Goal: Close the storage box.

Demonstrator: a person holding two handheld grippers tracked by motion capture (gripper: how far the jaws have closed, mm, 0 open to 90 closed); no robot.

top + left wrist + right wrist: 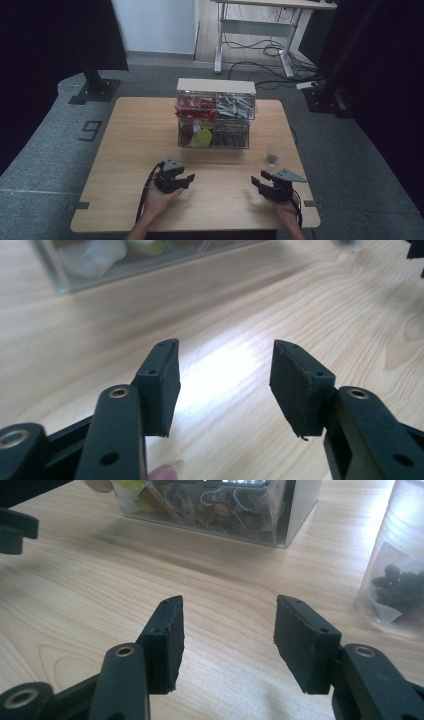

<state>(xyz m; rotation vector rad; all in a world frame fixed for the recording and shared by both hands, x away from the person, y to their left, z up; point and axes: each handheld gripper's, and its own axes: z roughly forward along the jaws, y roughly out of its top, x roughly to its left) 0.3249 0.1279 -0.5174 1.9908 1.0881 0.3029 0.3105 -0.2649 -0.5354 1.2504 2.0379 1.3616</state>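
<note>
A light wooden rectangular table (130, 150) fills the middle of the high view, standing on grey carpet. At the lower centre-left of that frame the left gripper (184, 180), black with a grey three-cornered plate on top, rests low over the wood in a person's hand (159, 196); its jaws are spread apart with nothing between them, and the left gripper view shows bare, brightly lit wood in the gap. At the lower right the right gripper (260, 181), of the same build, is held the same way, its jaws likewise parted and empty, with plain wood grain between them in the right gripper view.

Above the two grippers, at the centre of the high view, stands a clear plastic four-drawer organiser with a pale top (216, 114). Its upper-left drawer holds red items, the upper-right grey ones, the lower-left something yellow-green, the lower-right dark pieces; what they are cannot be told. The organiser is well apart from both grippers, with open table between.

A small clear plastic cup with dark contents at its bottom (272, 157) stands right of the organiser, just above the right gripper. In the right gripper view it rises at the right edge (395, 570), beside the right-hand jaw but not between the jaws.

At the top of the high view a white-legged desk (255, 35) stands over loose black cables (270, 50) on the floor
</note>
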